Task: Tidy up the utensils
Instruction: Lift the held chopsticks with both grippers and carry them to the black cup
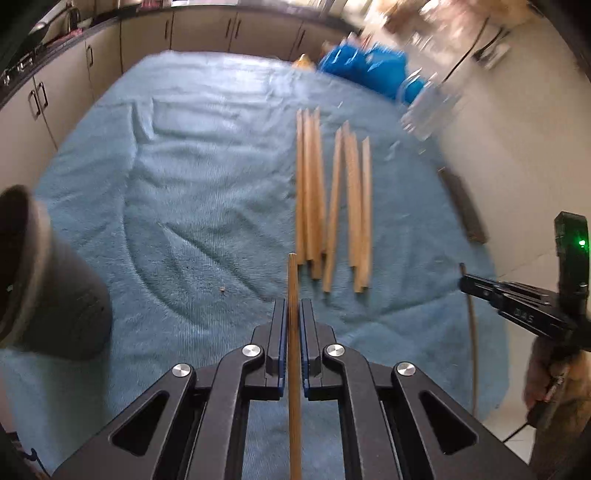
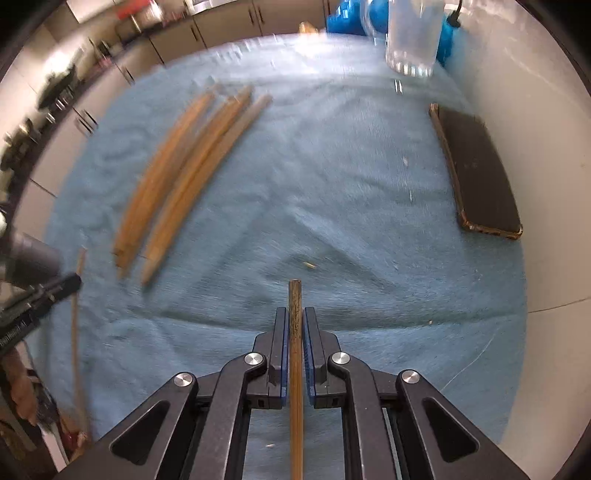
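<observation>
Two grippers, each with a chopstick pinched between narrow jaws. The left gripper [image 1: 293,306] holds a pale chopstick [image 1: 293,354] running lengthwise between its pads, tip poking out just past them; the right gripper [image 2: 295,314] holds a darker, speckled chopstick [image 2: 295,369] the same way. Both sit above a blue towel [image 1: 184,184] spread over the bench.

Left wrist view shows the loose chopsticks [image 1: 328,203] as roughly two groups lying side by side on the towel, approx. parallel, plus a dark grey cup [image 1: 44,280] at the left edge (only partly in frame, its mouth cut off). It also catches the right gripper from the side at the far right, with a green light on its body.

Right wrist view gives the phone [image 2: 480,170], dark, in a case, lying flat near the towel's right edge; in the left view it's a thin sliver. A clear glass [image 2: 413,37] stands at the far side beside something bright blue [image 2: 347,18] that's too blurred to identify. The loose chopsticks here are smeared, so the count can't be told.
</observation>
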A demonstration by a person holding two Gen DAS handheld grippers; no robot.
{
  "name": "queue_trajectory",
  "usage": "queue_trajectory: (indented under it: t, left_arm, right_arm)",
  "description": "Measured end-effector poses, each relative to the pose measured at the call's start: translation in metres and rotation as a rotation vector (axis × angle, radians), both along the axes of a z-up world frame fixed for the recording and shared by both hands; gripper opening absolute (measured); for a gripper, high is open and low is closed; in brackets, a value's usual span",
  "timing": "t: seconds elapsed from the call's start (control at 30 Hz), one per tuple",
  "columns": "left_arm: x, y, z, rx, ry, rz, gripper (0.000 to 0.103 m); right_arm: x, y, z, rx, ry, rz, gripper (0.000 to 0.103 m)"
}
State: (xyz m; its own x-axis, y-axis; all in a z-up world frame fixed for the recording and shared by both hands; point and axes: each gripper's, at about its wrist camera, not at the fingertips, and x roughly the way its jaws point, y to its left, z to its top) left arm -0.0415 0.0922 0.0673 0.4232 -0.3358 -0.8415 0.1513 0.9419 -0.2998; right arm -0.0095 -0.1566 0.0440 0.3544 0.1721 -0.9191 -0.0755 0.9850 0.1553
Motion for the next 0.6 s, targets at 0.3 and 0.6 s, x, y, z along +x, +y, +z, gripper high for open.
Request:
queue_trajectory:
  t: [0.3, 0.6]
  left_arm:
    - [-0.078, 0.029, 0.075, -0.095, -0.274, 0.017, 0.005]
    - [-0.117, 0.08, 0.146, -0.172, -0.501, 0.098, 0.005]
  right_arm:
    - [-0.063, 0.041, 0.078, 0.119, -0.331, 0.048, 0.007]
    - [-0.093, 0.105, 0.14, 0.194, -0.594, 0.109, 0.007]
